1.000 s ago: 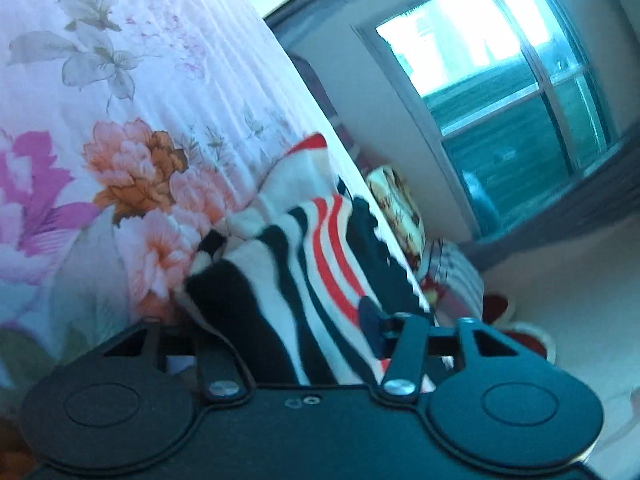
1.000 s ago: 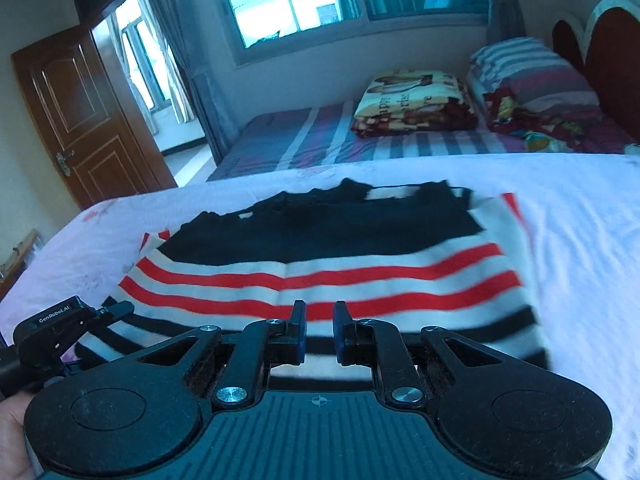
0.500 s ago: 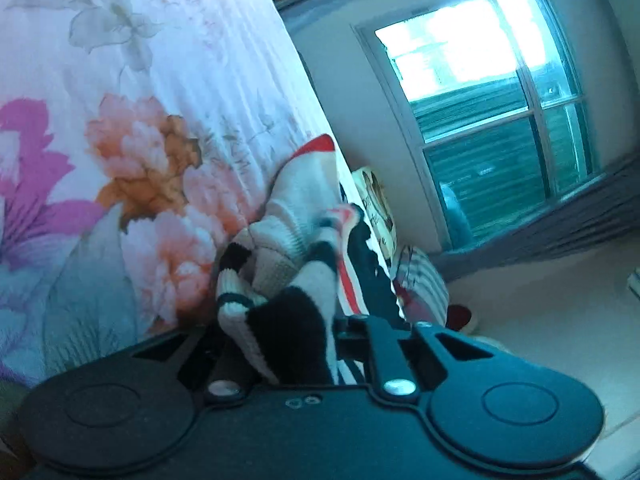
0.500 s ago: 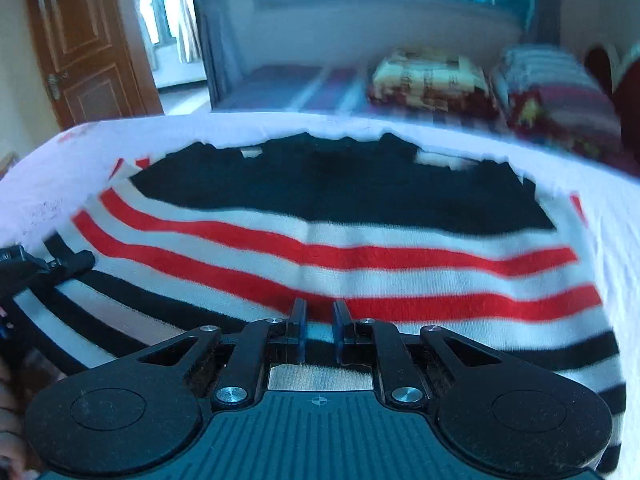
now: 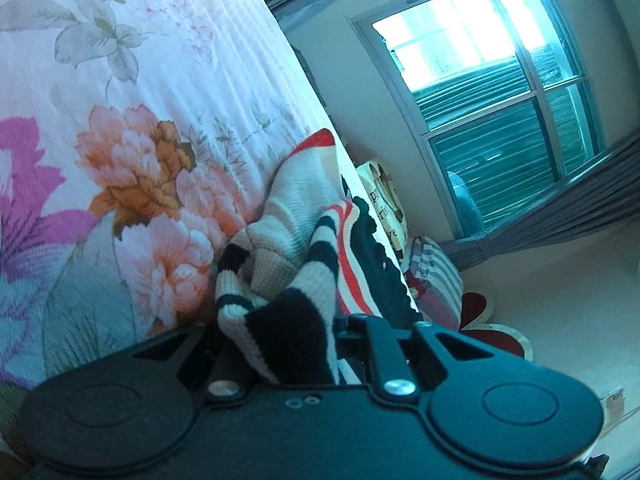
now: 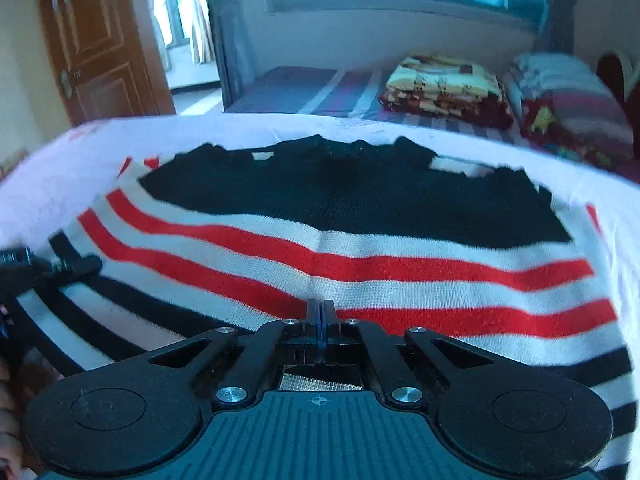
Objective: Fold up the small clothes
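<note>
Striped sweater (image 6: 360, 264) spread on floral bedsheet (image 5: 120, 128), hem edge in both your grips. Left gripper (image 5: 280, 340) fingers clamped on bunched hem; right gripper (image 6: 319, 314) fingers pinched on thin edge — may slip free. Lift unevenly and fold skews.

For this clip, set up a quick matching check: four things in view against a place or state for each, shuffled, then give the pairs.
Things:
1. left tongs
2. right tongs
3. folded patterned blanket
4. wooden door

States or places:
A. on the striped far bed
B. shut on the striped sweater, at its near edge
C. behind the bed, on the left
D. shut on a bunched corner of the sweater

Pairs: 1-D, 2-B, 3-A, 4-C
</note>
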`<state>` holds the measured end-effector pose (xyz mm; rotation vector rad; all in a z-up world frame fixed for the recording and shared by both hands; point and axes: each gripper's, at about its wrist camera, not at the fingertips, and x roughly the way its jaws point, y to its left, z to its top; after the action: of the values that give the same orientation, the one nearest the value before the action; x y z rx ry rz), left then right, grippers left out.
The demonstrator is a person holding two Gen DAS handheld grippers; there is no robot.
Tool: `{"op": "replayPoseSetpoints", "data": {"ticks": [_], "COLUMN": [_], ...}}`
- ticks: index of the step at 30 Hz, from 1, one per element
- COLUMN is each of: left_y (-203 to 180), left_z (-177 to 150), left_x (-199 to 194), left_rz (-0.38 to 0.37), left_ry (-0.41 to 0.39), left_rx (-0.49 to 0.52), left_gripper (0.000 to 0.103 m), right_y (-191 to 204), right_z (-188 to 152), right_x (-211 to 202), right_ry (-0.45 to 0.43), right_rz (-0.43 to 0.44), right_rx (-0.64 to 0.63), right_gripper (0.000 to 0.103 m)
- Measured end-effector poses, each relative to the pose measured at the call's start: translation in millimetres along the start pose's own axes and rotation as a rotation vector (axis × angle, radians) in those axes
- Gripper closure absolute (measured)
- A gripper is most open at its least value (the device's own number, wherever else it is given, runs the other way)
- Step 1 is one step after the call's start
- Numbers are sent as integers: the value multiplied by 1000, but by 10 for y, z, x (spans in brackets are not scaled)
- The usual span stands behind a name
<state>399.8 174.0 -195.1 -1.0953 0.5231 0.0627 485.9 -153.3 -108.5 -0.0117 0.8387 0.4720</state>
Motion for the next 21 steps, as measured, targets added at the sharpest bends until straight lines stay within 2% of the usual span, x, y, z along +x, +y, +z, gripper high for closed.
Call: {"op": "replayPoseSetpoints", "data": {"ticks": [3, 7, 10, 17, 19, 21], "left_y": [-76, -148, -380, -1416, -1760, -2047], "left_z": [15, -4, -18, -239, -413, -638], "left_x": [-37, -83, -158, -220, -137, -19], "left_rz": [-7, -26, -49, -89, -73, -57], "left_ry": [-17, -40, -59, -10, 17, 58], "left_rx": [23, 5, 49, 393, 498, 589], "left_gripper": [90, 90, 90, 90, 90, 90], "right_y": [-120, -123, -146, -328, -456, -735], "right_z": [-4, -59, -79, -69, -45, -78], "right_x": [4, -16, -18, -16, -65, -270], "right_ry": [-5, -35, -42, -37, -30, -97], "right_rz": [39, 52, 68, 149, 191, 210], "right_rx": [49, 24, 38, 123, 199, 312], "right_gripper": [103, 103, 103, 103, 103, 103]}}
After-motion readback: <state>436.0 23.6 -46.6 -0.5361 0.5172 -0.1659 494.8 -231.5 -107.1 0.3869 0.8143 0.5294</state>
